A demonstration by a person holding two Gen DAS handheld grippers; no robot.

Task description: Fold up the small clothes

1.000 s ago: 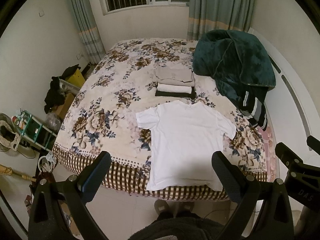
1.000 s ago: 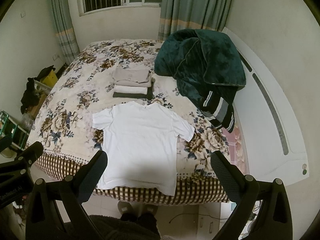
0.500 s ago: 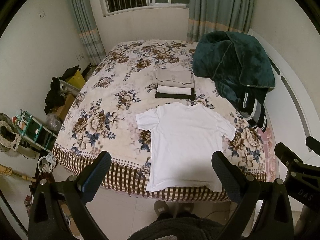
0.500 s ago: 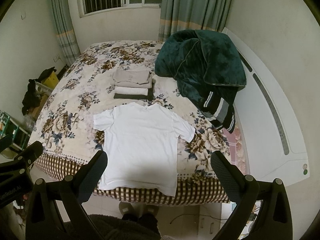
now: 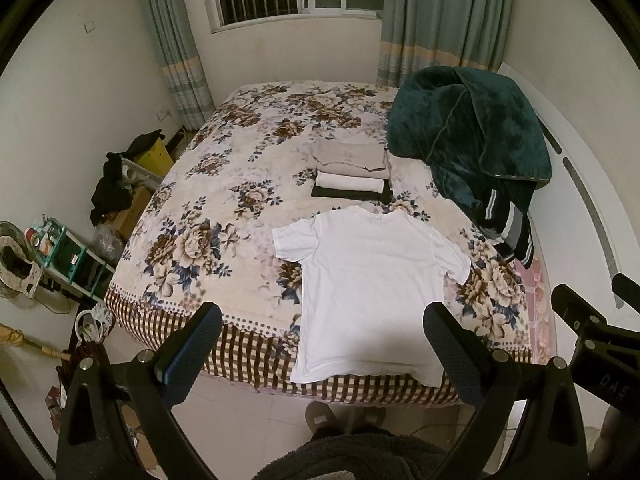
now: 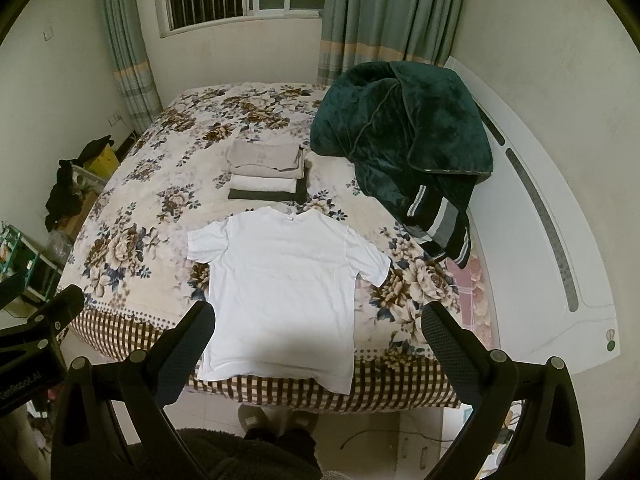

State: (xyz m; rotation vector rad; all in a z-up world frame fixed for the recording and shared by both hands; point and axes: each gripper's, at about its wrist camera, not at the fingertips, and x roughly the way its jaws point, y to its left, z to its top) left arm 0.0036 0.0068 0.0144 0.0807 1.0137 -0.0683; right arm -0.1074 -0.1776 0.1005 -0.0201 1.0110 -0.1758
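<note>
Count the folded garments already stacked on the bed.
4 visible in the stack beyond the white T-shirt: two beige on top, a white one below, a black one at the bottom. More may be hidden.

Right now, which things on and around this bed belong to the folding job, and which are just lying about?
Part of the job:
white T-shirt, spread flat
stack of folded clothes
left gripper, open
right gripper, open

Lying about:
green blanket
striped garment
yellow box
floor shelf
</note>
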